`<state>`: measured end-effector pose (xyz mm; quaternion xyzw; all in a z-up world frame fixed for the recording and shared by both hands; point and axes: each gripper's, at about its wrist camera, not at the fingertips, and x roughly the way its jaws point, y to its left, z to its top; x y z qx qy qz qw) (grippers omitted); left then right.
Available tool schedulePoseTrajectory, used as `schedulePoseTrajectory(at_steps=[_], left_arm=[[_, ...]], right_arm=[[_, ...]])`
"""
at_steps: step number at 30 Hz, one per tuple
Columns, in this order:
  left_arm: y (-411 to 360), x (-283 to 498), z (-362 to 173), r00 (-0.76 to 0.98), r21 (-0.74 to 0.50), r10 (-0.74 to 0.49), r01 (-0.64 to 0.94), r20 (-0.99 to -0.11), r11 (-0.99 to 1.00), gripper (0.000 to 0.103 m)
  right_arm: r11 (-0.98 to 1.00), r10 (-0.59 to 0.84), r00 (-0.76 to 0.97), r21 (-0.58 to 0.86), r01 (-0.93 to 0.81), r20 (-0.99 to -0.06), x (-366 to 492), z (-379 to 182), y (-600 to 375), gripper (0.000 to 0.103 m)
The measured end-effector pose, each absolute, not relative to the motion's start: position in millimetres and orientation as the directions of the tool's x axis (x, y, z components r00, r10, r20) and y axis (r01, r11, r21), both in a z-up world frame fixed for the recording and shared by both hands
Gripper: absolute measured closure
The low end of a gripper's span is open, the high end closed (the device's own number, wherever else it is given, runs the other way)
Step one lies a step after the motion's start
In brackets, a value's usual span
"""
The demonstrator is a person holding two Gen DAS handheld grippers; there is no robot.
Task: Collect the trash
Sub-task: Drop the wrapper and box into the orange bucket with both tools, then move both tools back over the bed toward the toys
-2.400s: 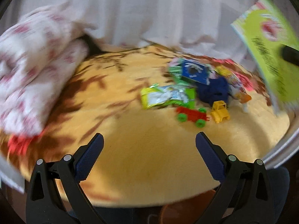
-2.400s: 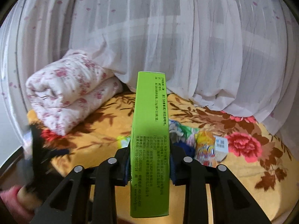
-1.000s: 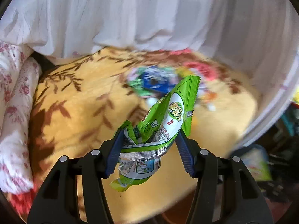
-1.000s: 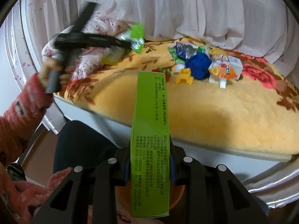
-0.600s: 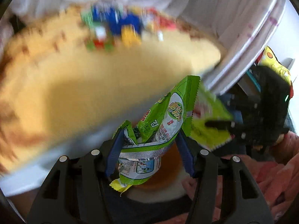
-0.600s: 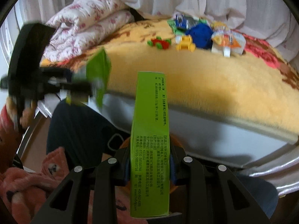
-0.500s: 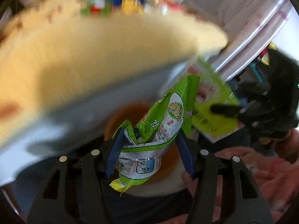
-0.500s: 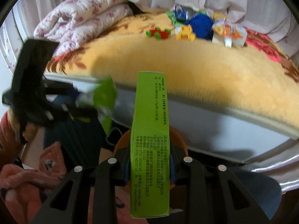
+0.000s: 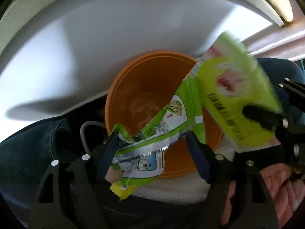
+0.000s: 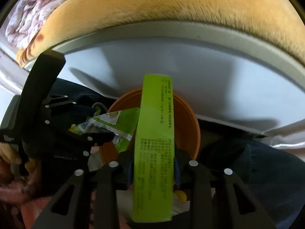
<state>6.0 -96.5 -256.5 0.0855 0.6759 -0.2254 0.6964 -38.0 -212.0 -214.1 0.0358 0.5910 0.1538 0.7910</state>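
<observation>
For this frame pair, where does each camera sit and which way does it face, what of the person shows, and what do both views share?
Left wrist view: sits on the left claw, facing steeply down into the round orange plastic bin; a crinkled green snack wrapper lies between its jaws, which have just been opening; dark trouser leg shows.
Right wrist view: sits on the right claw, facing down past the bed's edge; a flat green cardboard box stands between jaws that have just been opening; the left hand shows.
Shared: bin, wrapper, box.
</observation>
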Motion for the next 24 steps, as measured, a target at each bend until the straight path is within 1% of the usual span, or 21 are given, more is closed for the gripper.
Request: schedulePoseTrajectory(at_steps=[1,3,7,11,15,24], left_arm=[[-95,8,-256,-0.015,-0.190,-0.202,0.416,-0.979,0.889,0.028],[-92,11,-255,-0.009,-0.195,-0.209,0.397,-0.978,0.897,0.027],[-88,14,-250,-0.003,-0.207,-0.222,0.366,-0.975,0.907,0.026],[-86,10,-247,0.018,-0.200,-0.223,0.374,-0.975,0.906,0.026],[-85,7,-248,0.048,-0.185,-0.220,0.388,-0.974,0.903,0.026],[-76,3,-220,0.137,-0.131,-0.202,0.407,-0.970,0.904,0.026]], right_arm=[[0.952,0.282,0.266,0.235,-0.195,-0.922,-37,-212,-213,0.039],[0.955,0.276,0.284,0.228,-0.191,-0.918,-36,-207,-214,0.039],[0.957,0.279,0.304,0.236,-0.169,-0.911,-37,-199,-220,0.036],[0.958,0.280,0.337,0.242,-0.153,-0.899,-41,-185,-217,0.036],[0.960,0.274,0.365,0.234,-0.151,-0.890,-47,-185,-231,0.035],[0.959,0.281,0.416,0.241,-0.147,-0.865,-52,-168,-238,0.034]])
